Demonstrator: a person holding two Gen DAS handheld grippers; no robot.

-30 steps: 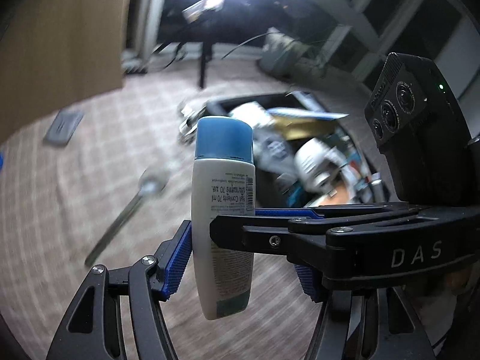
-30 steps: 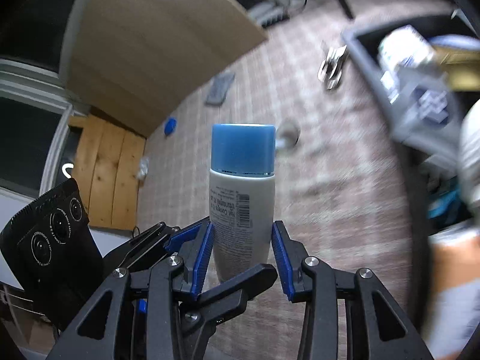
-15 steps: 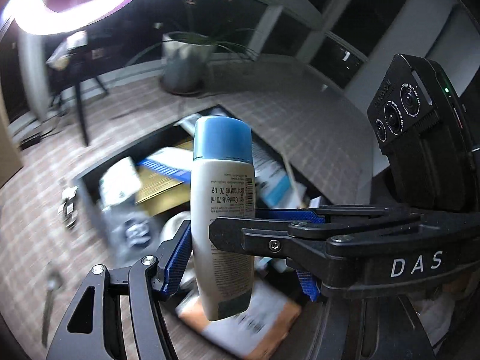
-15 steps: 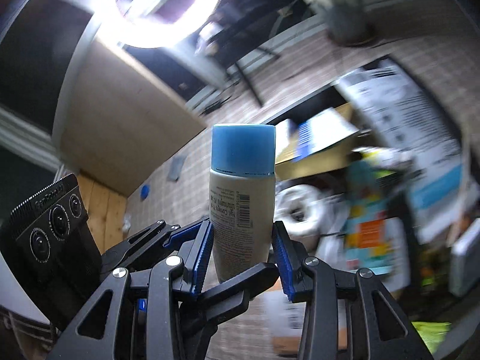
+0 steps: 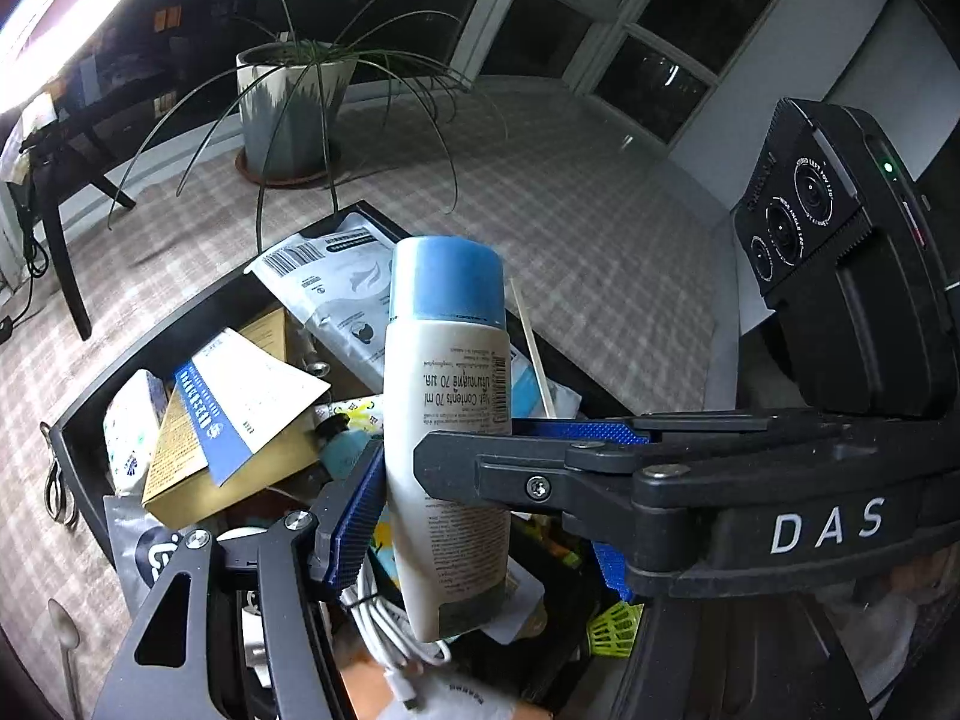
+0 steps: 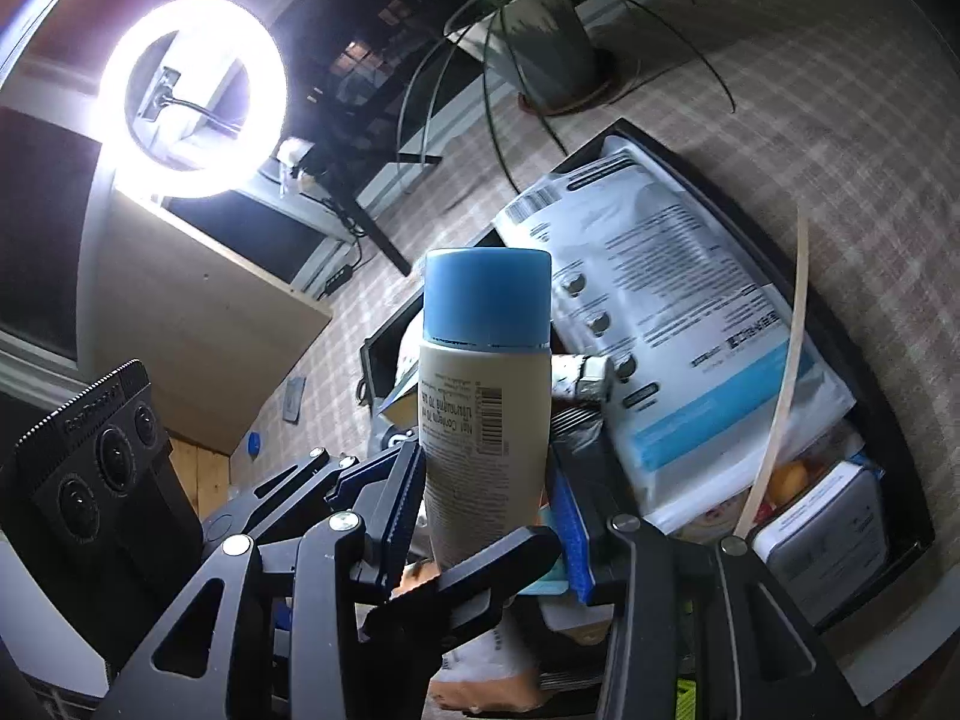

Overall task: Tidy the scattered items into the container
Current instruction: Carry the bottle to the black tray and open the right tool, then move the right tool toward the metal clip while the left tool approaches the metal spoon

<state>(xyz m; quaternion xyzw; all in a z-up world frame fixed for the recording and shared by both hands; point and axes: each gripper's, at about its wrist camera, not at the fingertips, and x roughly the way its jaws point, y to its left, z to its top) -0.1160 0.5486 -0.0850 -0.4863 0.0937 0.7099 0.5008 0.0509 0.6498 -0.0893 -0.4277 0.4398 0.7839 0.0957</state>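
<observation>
Left wrist: checkered floor (image 5: 600,228), potted plant (image 5: 294,102)

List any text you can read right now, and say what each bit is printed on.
"DAS": on the right gripper arm.
"Net Contents 70 ml", upside down: on the blue-capped bottle.
"WIDE ANGLE": on the camera module.
Fine print on the white pouch and blue-striped card: too small.

The bottle (image 5: 447,420) now hangs over the cluttered black container (image 5: 78,420) instead of the bare carpet; the potted plant (image 5: 294,102) enters view behind it.
</observation>
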